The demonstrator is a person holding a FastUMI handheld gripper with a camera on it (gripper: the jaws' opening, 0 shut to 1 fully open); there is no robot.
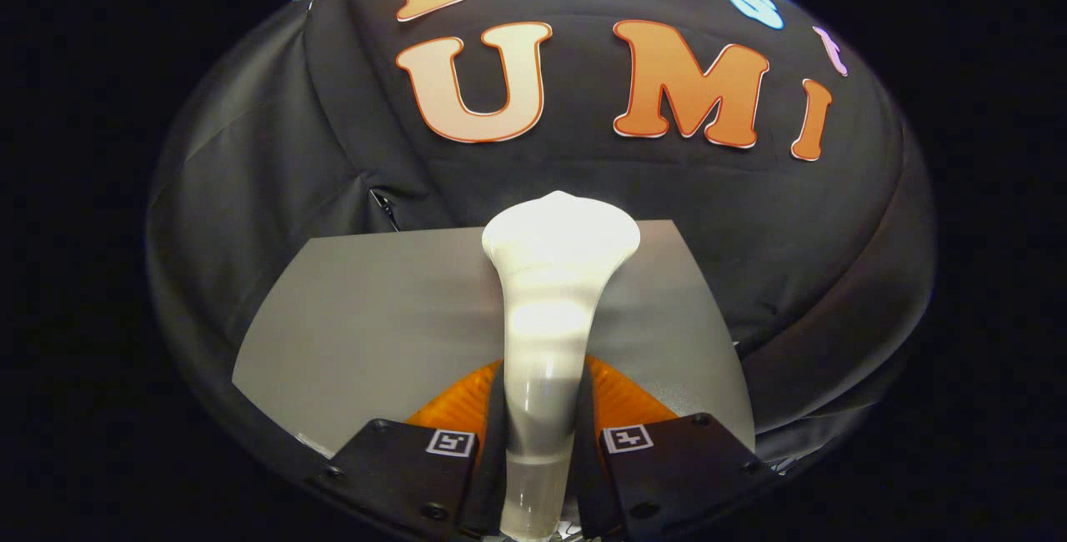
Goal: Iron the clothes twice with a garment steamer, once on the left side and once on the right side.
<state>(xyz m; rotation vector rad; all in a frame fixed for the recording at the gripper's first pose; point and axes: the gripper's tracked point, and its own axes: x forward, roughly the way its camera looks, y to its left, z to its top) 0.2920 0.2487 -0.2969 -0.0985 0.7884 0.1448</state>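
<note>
Grey table (375, 317) before black cloth wall (250, 150); gripper (538, 442) clenched on white steamer (554, 275), head at twelve o'clock.

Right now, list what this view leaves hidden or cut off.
- Clothes: I can't find any; grey surface looks bare where visible.
- Steamer lower handle: cut off below the gripper, shut on it.
- Steamer's face: turned away.
- Surface's near middle: behind steamer and gripper.

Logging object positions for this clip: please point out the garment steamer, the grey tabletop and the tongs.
garment steamer (550, 300): gripper view, on its white neck, held between the fingers.
grey tabletop (375, 317): gripper view, bare surface beside the steamer.
tongs (538, 442): gripper view, midway between the fingertips, both pressing the steamer's handle.
</note>
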